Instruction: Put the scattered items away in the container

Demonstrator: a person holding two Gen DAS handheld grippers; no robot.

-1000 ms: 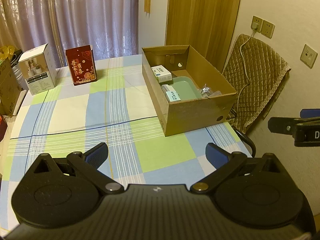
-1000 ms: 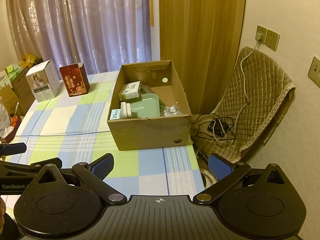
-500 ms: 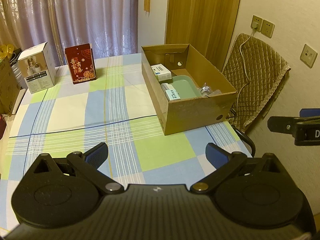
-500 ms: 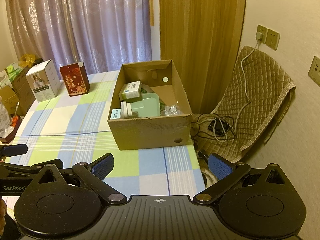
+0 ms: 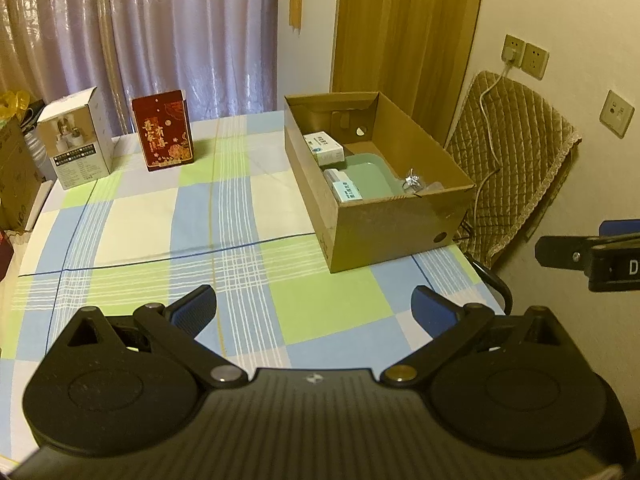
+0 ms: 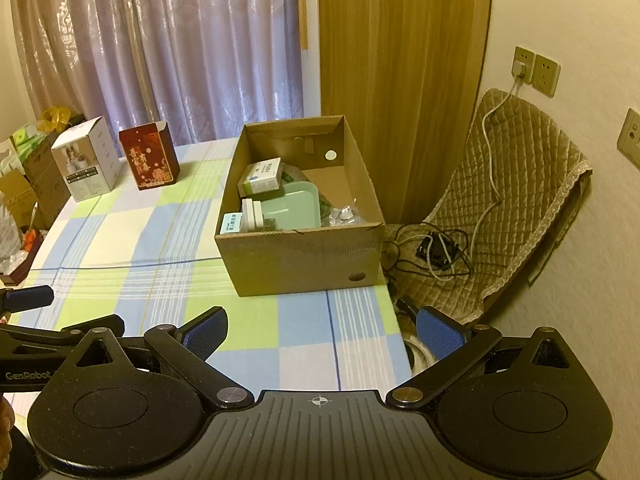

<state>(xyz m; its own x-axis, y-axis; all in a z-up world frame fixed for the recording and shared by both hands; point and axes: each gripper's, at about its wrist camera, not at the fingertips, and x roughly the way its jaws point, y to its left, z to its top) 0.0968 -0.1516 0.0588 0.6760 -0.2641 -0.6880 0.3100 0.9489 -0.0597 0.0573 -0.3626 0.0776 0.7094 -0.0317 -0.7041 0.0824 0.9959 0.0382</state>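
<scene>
Both grippers, left (image 5: pixel 314 306) and right (image 6: pixel 322 330), hovered with fingers spread and empty over the checked desk (image 5: pixel 160 216), cardboard box (image 6: pixel 300 264) holding small packets.

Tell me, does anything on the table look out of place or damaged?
Nothing is damaged or spilled. Only the red box and white box stand outside the cardboard box, at the table's far end.
</scene>
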